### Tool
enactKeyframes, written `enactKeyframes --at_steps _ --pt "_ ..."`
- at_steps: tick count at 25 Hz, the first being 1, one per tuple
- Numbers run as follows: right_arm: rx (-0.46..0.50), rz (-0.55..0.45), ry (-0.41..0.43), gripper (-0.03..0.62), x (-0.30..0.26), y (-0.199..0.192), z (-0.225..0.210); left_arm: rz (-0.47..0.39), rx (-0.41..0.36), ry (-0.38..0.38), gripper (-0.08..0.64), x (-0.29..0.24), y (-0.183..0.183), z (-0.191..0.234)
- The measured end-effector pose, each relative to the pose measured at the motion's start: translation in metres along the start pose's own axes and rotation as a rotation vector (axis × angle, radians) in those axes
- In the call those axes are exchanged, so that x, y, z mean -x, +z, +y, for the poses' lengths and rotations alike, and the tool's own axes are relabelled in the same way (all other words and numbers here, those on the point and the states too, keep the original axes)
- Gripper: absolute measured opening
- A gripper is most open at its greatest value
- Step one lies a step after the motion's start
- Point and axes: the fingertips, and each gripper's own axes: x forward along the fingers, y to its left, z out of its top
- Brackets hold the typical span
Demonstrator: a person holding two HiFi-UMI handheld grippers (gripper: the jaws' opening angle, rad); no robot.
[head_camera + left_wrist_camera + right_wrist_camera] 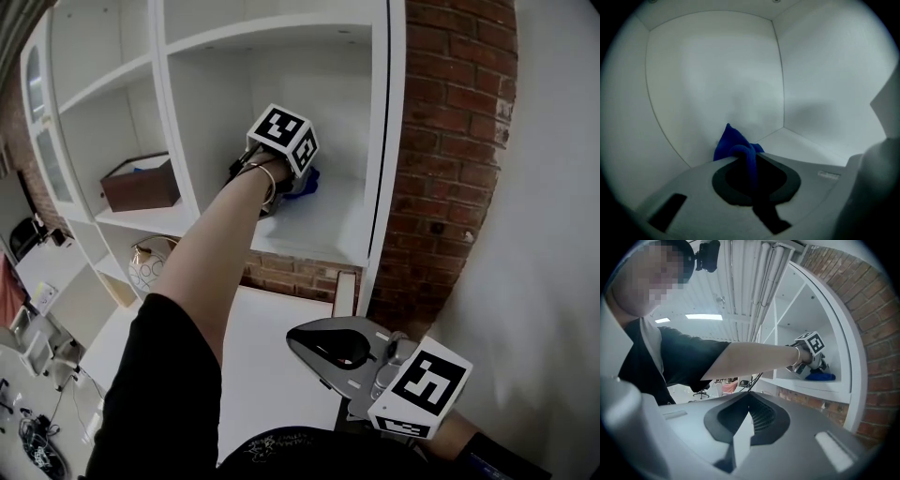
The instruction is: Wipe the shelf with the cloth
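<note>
**Head view:** white smooth-panelled shelving unit [178, 112], divided into box compartments; in the right-hand compartment the left gripper [284, 176] sits low over the shelf board, with a crumpled blue fabric cloth [307, 180] at its tip lying on the board; the next compartment to the left holds an open brown rectangular box [141, 186], its contents not discernible; the compartment below that holds a round pale patterned object [150, 264]; a rough red brick wall [459, 131] stands beside the unit; the matt grey right gripper [323, 349] hangs low over a flat white surface [272, 375], well apart from the shelves

**Left gripper view:** left gripper [752, 174] with jaws clamped on the cloth [736, 144]; one soft fold runs down through the dark teardrop opening, and a peaked corner stands beyond the tips near the compartment's back corner; the walls are plain and smooth

**Right gripper view:** right gripper [749, 399] with jaws together and nothing between them; a ribbed pad shows in the opening; beyond it, a bare forearm [754, 359] reaches to the left gripper [806, 363] in its compartment, with the cloth [822, 377] on the board beneath it
</note>
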Motion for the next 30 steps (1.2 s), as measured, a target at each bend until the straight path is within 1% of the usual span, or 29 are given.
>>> enactKeyframes --at_steps 2,6,9,12,14,16,18,19,20,21,23,25,26,28,30 --pt "-0.011 -0.005 -0.005 0.008 0.003 -0.002 0.001 -0.001 -0.016 -0.025 0.009 -0.003 0.005 -0.014" --pt "-0.002 -0.014 -0.017 0.008 0.006 -0.009 0.009 -0.003 -0.018 -0.092 0.009 -0.009 0.014 -0.045" --pt "0.011 -0.009 -0.020 0.008 0.006 -0.013 0.017 -0.024 0.015 -0.157 0.009 -0.010 0.021 -0.064" --pt "0.009 -0.025 -0.021 0.008 0.006 -0.010 0.024 -0.037 0.047 -0.218 0.009 -0.011 0.024 -0.078" --pt "0.008 -0.035 -0.022 0.008 0.004 -0.007 0.027 -0.039 0.048 -0.234 0.009 -0.011 0.026 -0.084" --pt "0.006 -0.038 -0.022 0.008 0.002 -0.007 0.030 -0.050 0.035 -0.232 0.009 -0.010 0.027 -0.086" --pt "0.001 -0.034 -0.016 0.008 0.000 -0.008 0.034 -0.085 0.050 -0.258 0.012 -0.005 0.030 -0.088" --pt "0.002 -0.030 -0.012 0.008 -0.001 -0.009 0.036 -0.119 0.075 -0.274 0.014 0.000 0.033 -0.088" --pt "0.006 -0.027 -0.009 0.008 -0.002 -0.010 0.038 -0.160 0.102 -0.271 0.014 0.008 0.037 -0.082" --pt "0.012 -0.026 -0.005 0.008 -0.003 -0.010 0.041 -0.198 0.122 -0.235 0.014 0.018 0.039 -0.071" --pt "0.017 -0.031 0.004 0.008 -0.006 -0.010 0.045 -0.227 0.123 -0.103 0.015 0.039 0.036 -0.041" --pt "0.002 -0.023 0.017 0.008 -0.010 -0.013 0.049 -0.210 0.108 0.018 0.014 0.056 0.022 -0.016" --pt "-0.005 -0.017 0.025 0.008 -0.013 -0.014 0.052 -0.196 0.106 0.060 0.014 0.062 0.014 -0.008" --pt "-0.005 -0.005 0.050 0.008 -0.019 -0.018 0.060 -0.165 0.099 0.124 0.014 0.071 -0.004 0.002" --pt "-0.001 0.006 0.089 0.008 -0.023 -0.023 0.073 -0.114 0.072 0.187 0.014 0.076 -0.024 0.009"
